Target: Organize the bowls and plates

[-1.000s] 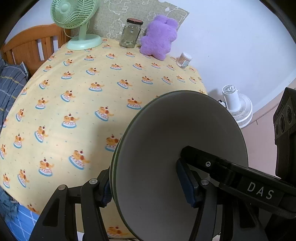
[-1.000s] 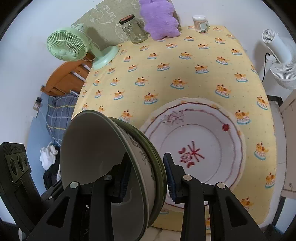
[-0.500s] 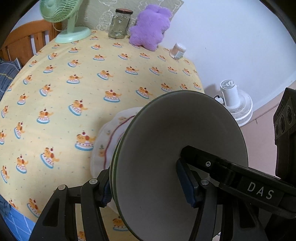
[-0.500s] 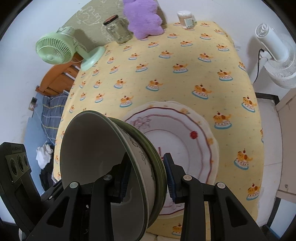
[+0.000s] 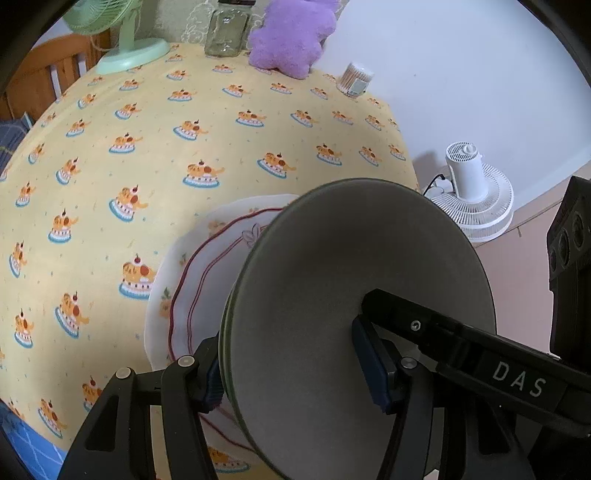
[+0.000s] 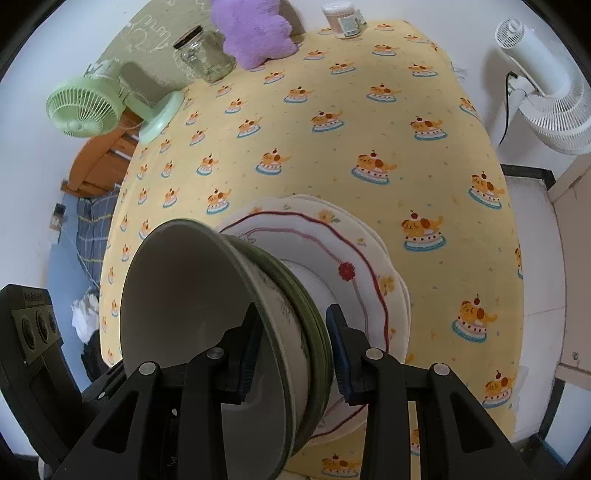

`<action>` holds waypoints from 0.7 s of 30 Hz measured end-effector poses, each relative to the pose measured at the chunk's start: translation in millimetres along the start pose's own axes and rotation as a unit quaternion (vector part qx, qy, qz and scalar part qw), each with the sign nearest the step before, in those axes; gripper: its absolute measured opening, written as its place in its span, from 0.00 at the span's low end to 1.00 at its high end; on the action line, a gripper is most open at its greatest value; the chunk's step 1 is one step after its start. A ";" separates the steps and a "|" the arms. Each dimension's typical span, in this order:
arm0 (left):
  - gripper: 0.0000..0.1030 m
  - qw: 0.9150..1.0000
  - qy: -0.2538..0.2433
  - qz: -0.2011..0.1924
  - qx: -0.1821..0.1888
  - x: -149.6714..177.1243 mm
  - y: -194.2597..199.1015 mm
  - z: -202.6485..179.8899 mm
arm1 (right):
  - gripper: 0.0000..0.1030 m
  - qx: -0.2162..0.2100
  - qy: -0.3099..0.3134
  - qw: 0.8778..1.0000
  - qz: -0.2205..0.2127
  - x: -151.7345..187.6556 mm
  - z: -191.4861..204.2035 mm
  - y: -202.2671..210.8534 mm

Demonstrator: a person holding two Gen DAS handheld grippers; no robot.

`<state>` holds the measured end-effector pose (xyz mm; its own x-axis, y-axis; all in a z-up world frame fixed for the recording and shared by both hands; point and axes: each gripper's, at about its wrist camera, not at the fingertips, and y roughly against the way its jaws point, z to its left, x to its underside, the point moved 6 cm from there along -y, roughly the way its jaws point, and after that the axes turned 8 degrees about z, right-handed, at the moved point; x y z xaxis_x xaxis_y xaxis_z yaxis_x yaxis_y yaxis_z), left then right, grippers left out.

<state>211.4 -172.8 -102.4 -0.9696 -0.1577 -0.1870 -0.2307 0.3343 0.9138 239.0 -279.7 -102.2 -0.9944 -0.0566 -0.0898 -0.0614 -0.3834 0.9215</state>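
— Closer now: the patterned plate [image 5: 192, 280] near the counter's [image 5: 155, 155] front edge has come under the bowl stack [image 5: 354, 317].
— Left hand-held gripper [image 5: 291, 365] and right hand-held gripper [image 6: 293, 345] both clamp the stack's rim; far counter lies bare.

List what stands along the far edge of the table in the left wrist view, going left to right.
Green desk fan → glass jar → purple plush toy → cotton swab container. All four stand at the back of the yellow tablecloth.
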 end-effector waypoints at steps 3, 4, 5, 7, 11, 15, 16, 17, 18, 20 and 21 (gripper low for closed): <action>0.59 1.000 0.000 -0.002 0.000 -3.7 -1.3 -0.4 | 0.36 0.000 -0.001 1.000 -0.005 -5.4 -1.4 -0.9; 0.59 1.000 0.001 -0.002 0.000 -4.9 -1.4 -0.5 | 0.36 0.000 0.000 1.000 -0.006 -6.7 -1.3 -1.0; 0.59 1.000 0.001 -0.002 0.000 -5.7 -1.5 -0.4 | 0.36 0.001 0.000 1.000 -0.007 -8.0 -1.1 -0.8; 0.59 1.000 0.001 -0.003 0.001 -7.0 -1.7 -0.9 | 0.36 0.001 0.000 1.000 -0.008 -10.6 -1.6 -0.7; 0.59 1.000 0.002 -0.006 0.002 -9.7 -3.2 -4.7 | 0.36 0.001 -0.005 1.000 -0.011 -13.2 -5.5 1.1; 0.59 1.000 0.002 -0.006 0.001 -9.9 -3.7 -5.8 | 0.36 -0.002 -0.008 1.000 -0.014 -14.1 -8.9 2.2; 0.59 1.000 0.003 -0.006 0.003 -9.1 -3.7 -4.9 | 0.37 -0.001 -0.006 1.000 -0.015 -13.9 -8.2 2.1; 0.59 1.000 0.004 -0.005 0.004 -9.1 -3.8 -4.7 | 0.37 0.000 -0.004 1.000 -0.016 -13.6 -7.5 2.2; 0.59 1.000 0.004 -0.004 0.002 -8.7 -3.7 -4.6 | 0.37 -0.001 -0.003 1.000 -0.018 -12.7 -7.2 2.6; 0.60 1.000 0.002 -0.003 0.000 -8.9 -3.9 -5.5 | 0.38 -0.004 -0.007 1.000 -0.024 -11.8 -7.7 2.8; 0.62 1.000 0.002 -0.002 -0.003 -9.2 -4.2 -5.8 | 0.38 -0.007 -0.010 1.000 -0.027 -11.4 -8.5 2.7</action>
<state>221.8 -178.2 -102.4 -0.9686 -0.1617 -0.1888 -0.2332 0.3279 0.9155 250.9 -287.9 -101.9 -0.9913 -0.0169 -0.1308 -0.1133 -0.3986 0.9101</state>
